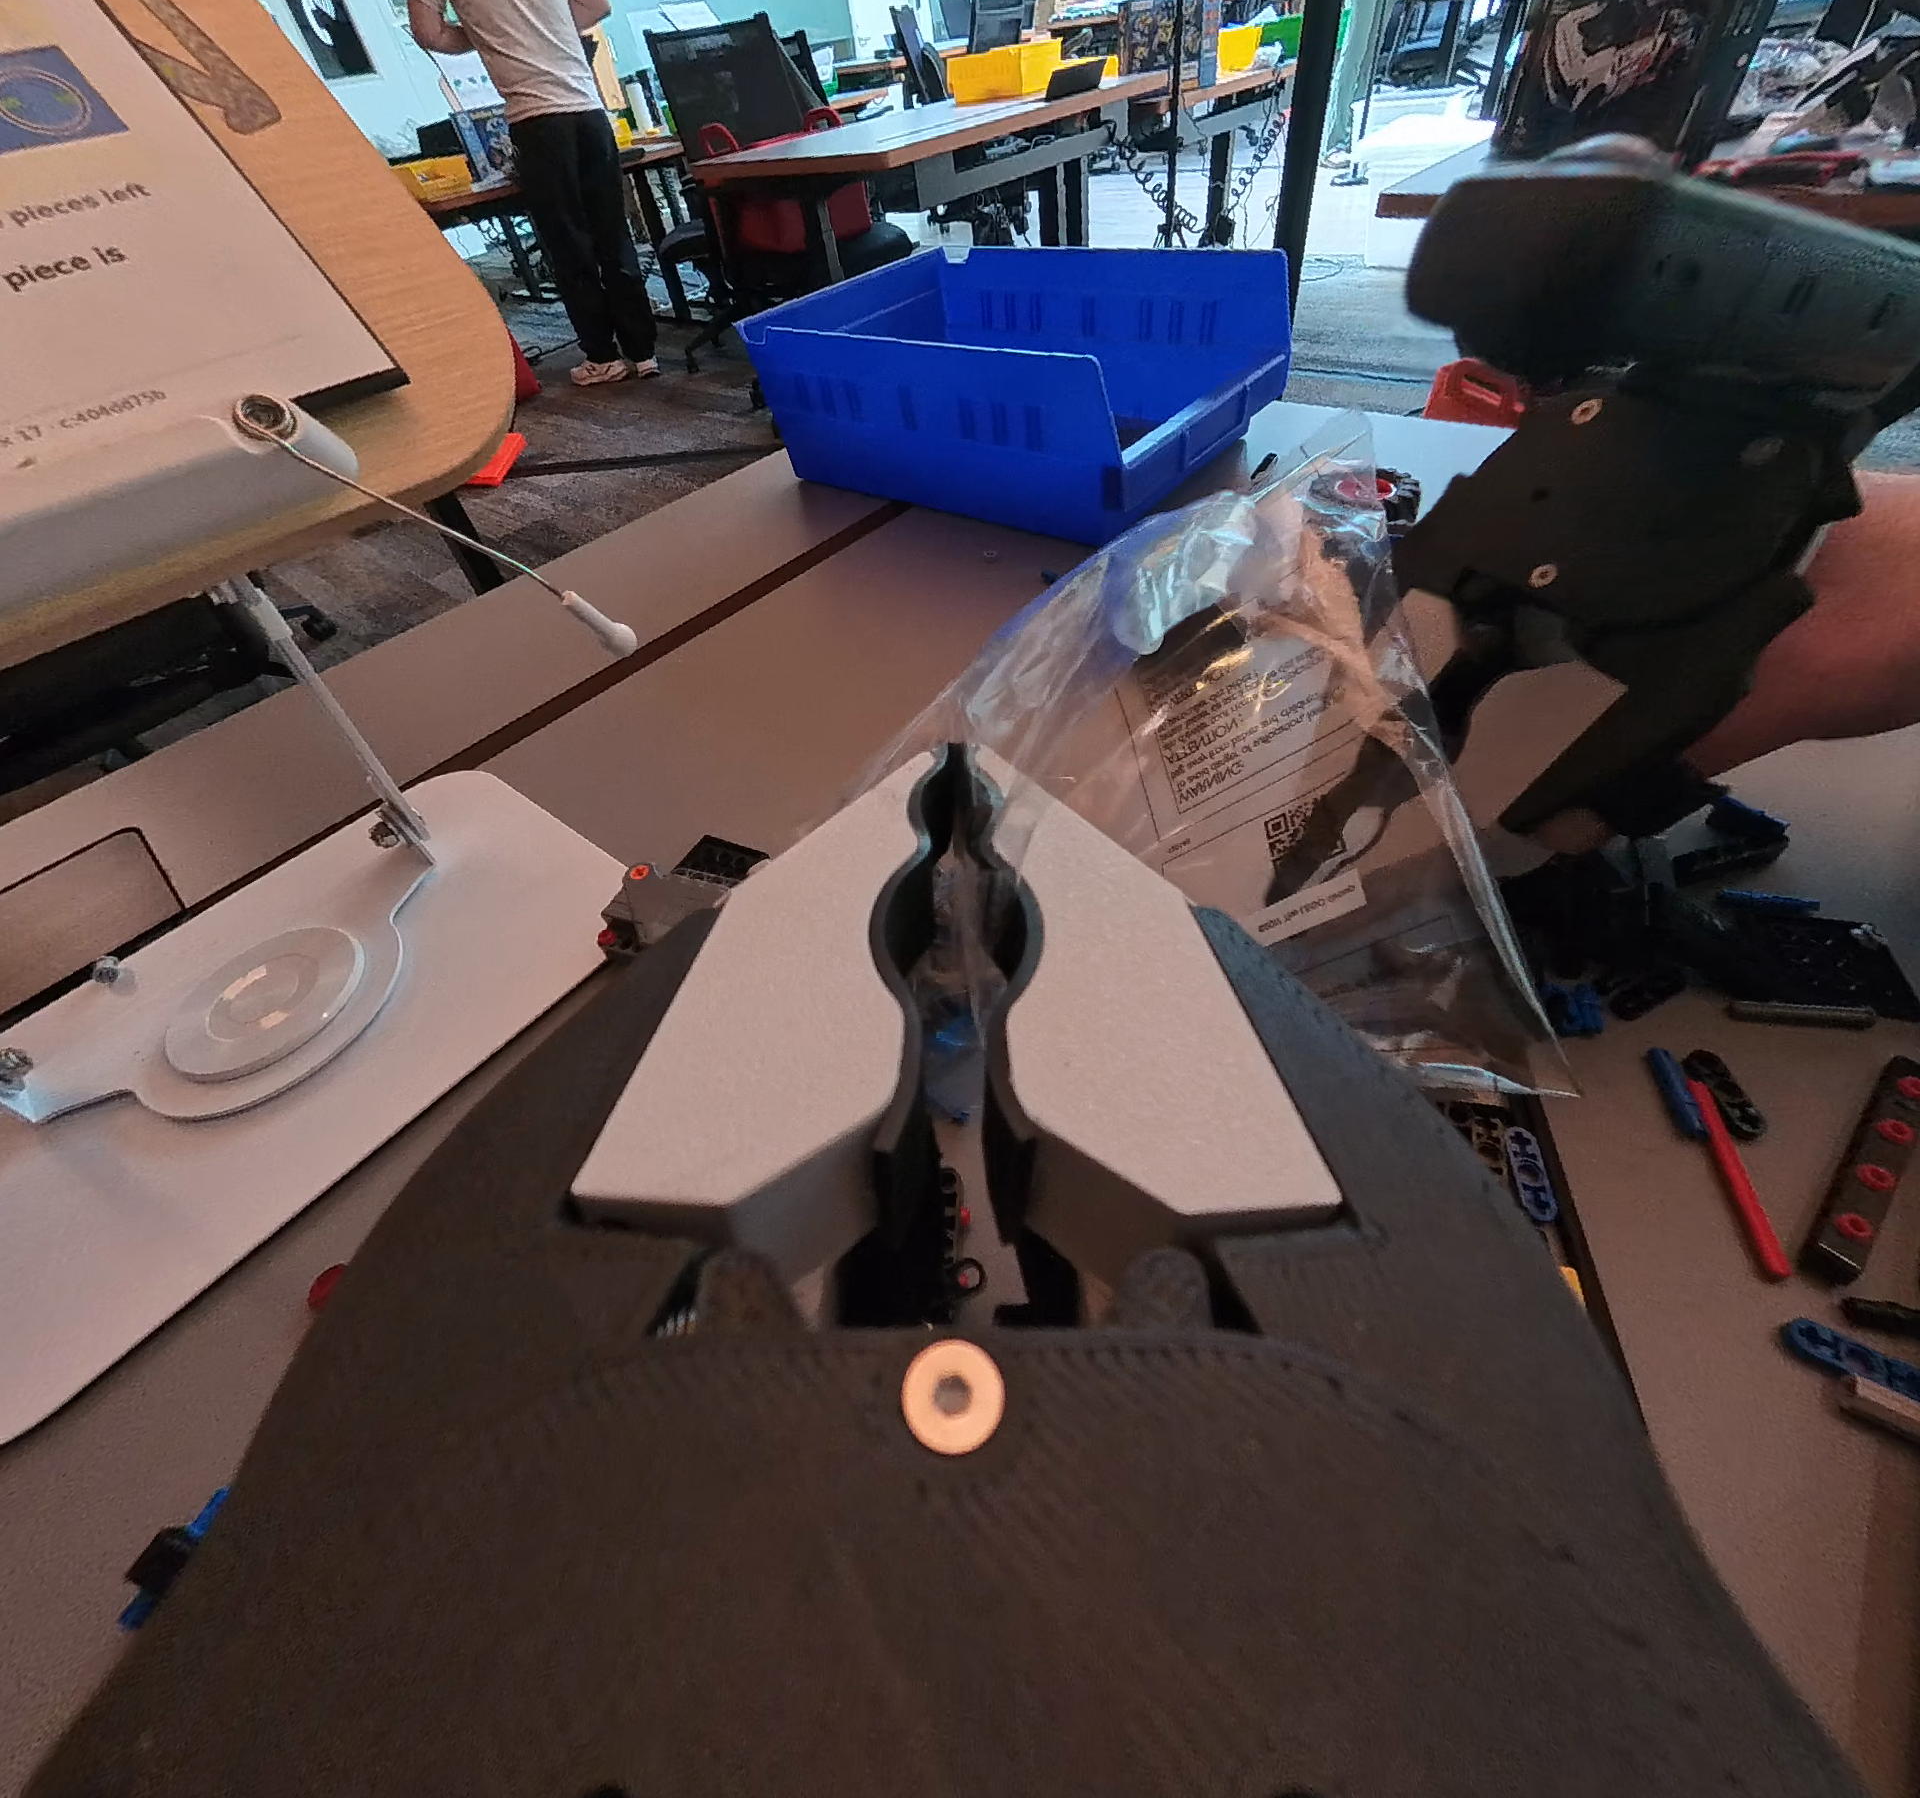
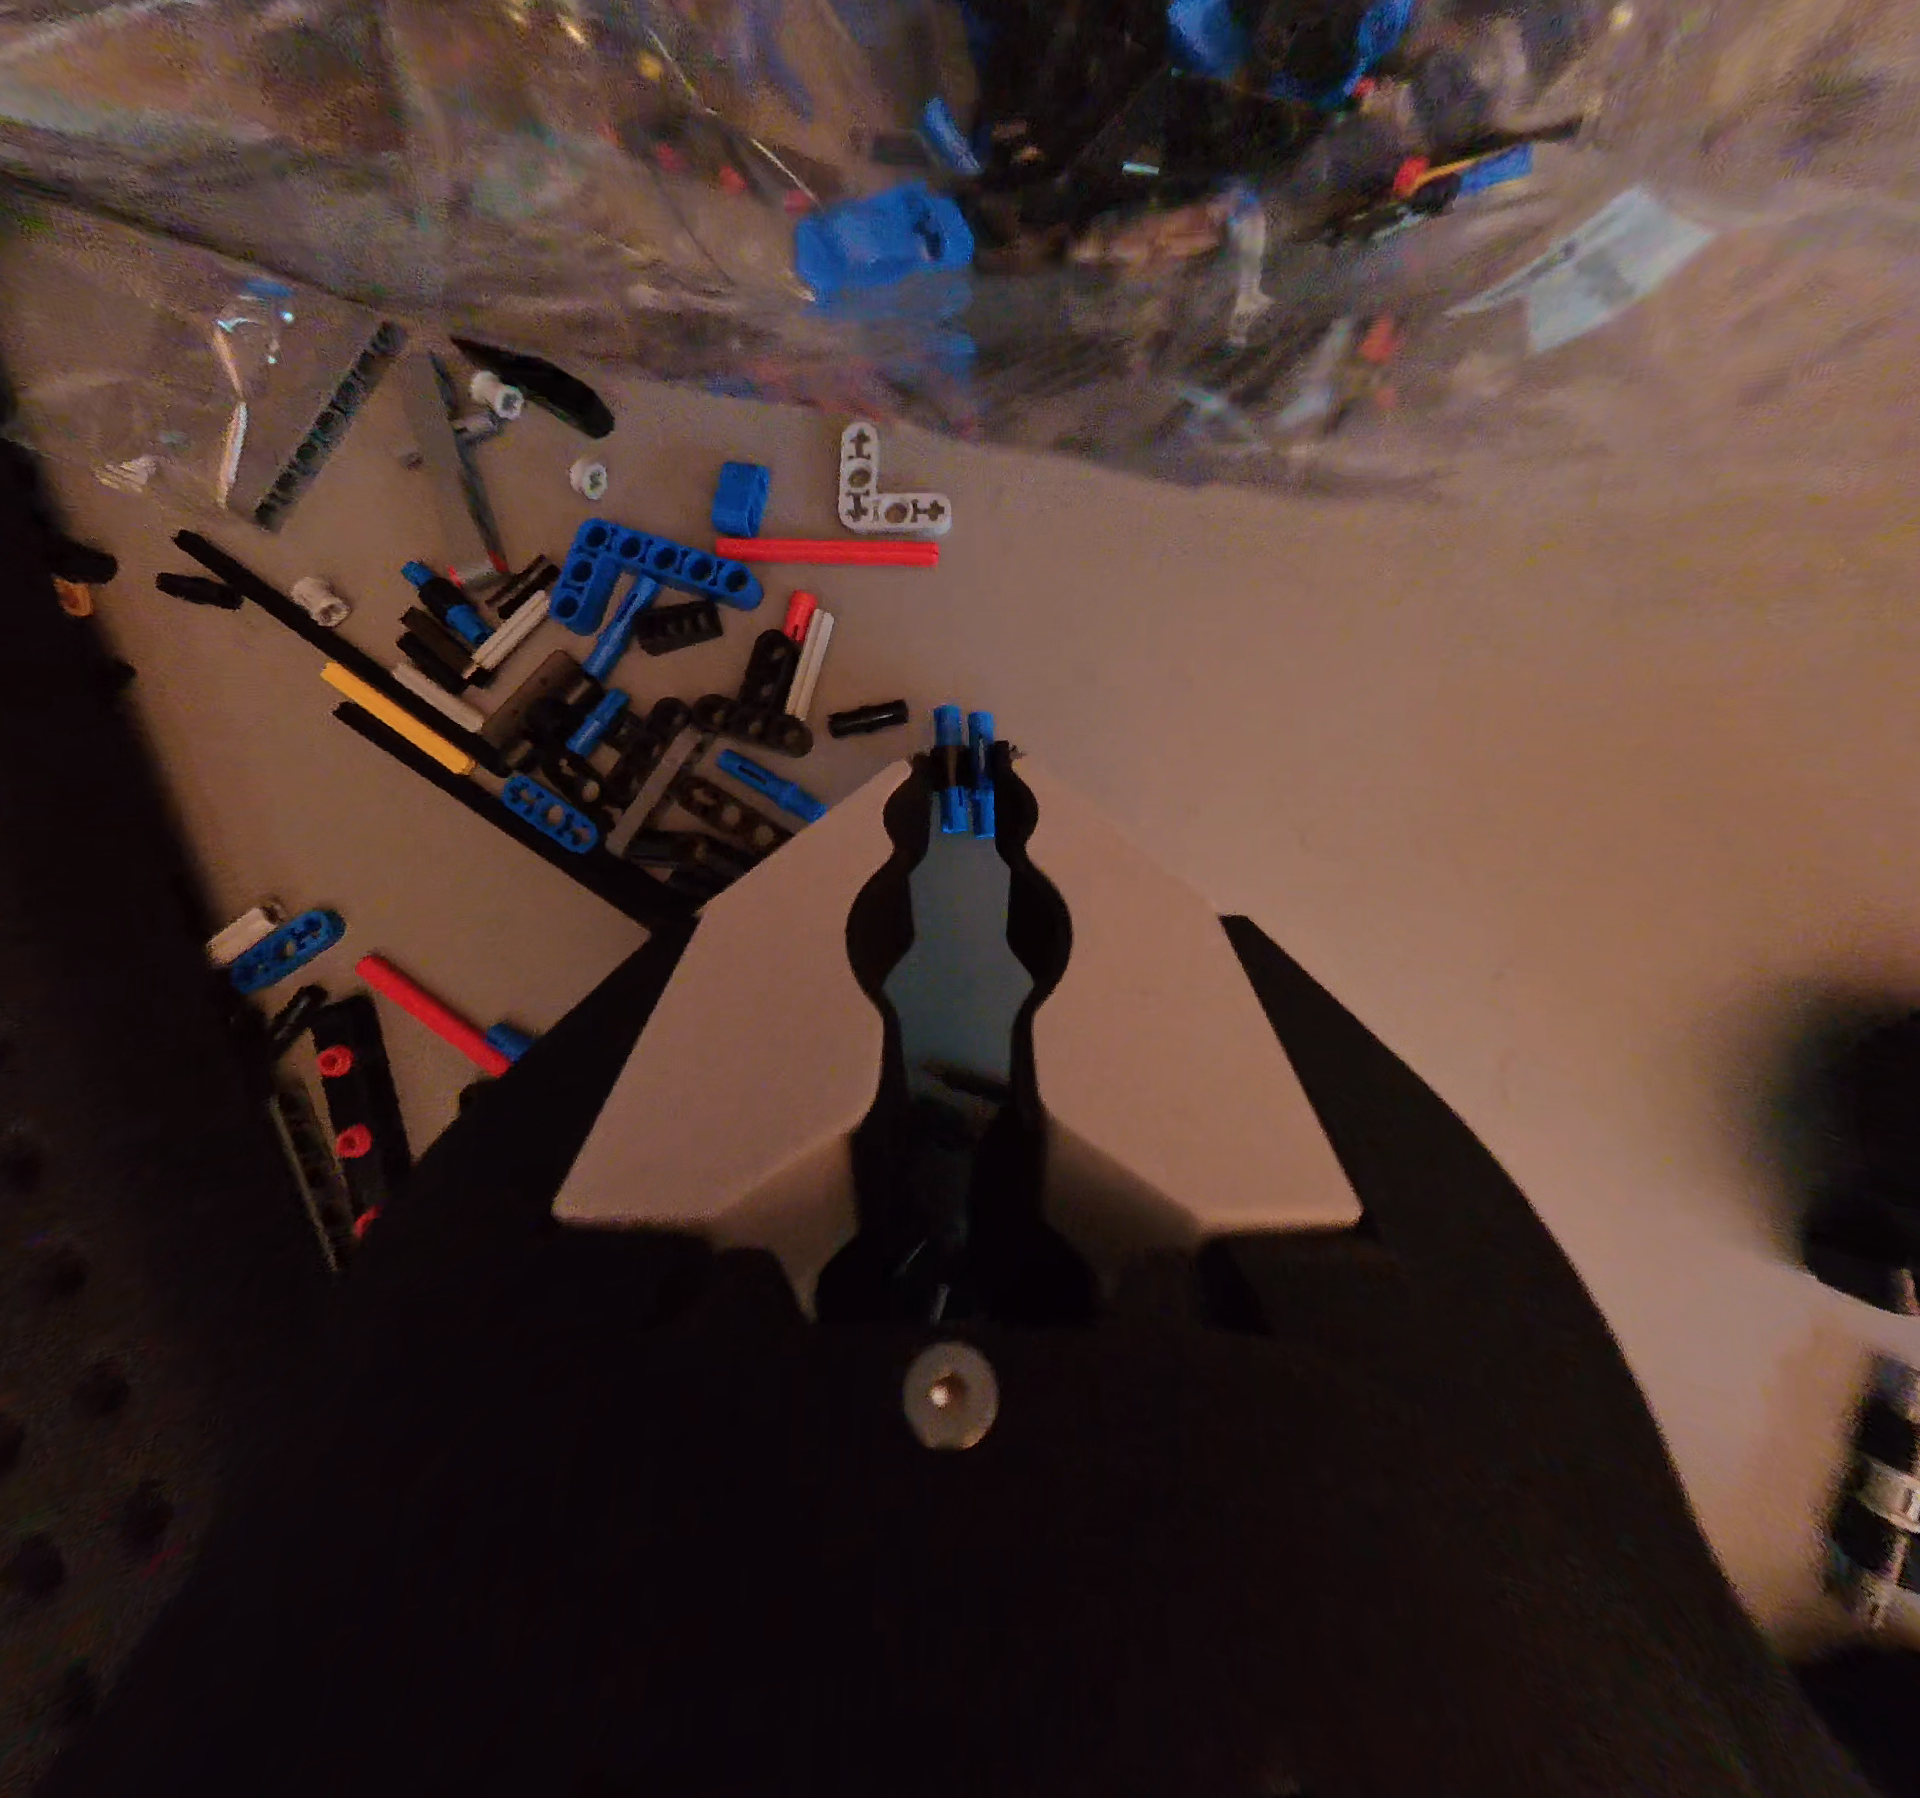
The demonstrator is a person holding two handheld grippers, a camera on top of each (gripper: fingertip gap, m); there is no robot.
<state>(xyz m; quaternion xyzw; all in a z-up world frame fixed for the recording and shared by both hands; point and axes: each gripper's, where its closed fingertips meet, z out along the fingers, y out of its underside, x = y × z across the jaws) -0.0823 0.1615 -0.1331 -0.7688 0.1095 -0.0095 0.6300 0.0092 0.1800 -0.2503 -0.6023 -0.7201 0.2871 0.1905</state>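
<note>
Bag [image 1: 1288, 740] of clear plastic hangs from the left gripper [image 1: 961, 761], whose jaws are pressed together on one edge of the film. The bag spreads right and downward from the tips toward the table [image 1: 727, 668], its printed panel facing the camera. In the right wrist view the bag [image 2: 727, 138] fills the upper frame, with blue and black parts bunched inside.

Right gripper [image 2: 964, 761] points steeply down at the table [image 2: 1351, 709]. Its jaws are clamped on a small part with two blue pins [image 2: 964, 761]; the pins lie along the finger axis, tips projecting past the fingertips. In the left view the right gripper [image 1: 1558, 823] is tilted nose-down, a hand [image 1: 1829, 626] behind it.

Loose parts [image 2: 623, 668] lie scattered left of the right gripper. A blue bin [image 1: 997, 387] stands at the far table edge, and a white stand [image 1: 260, 969] sits left.
</note>
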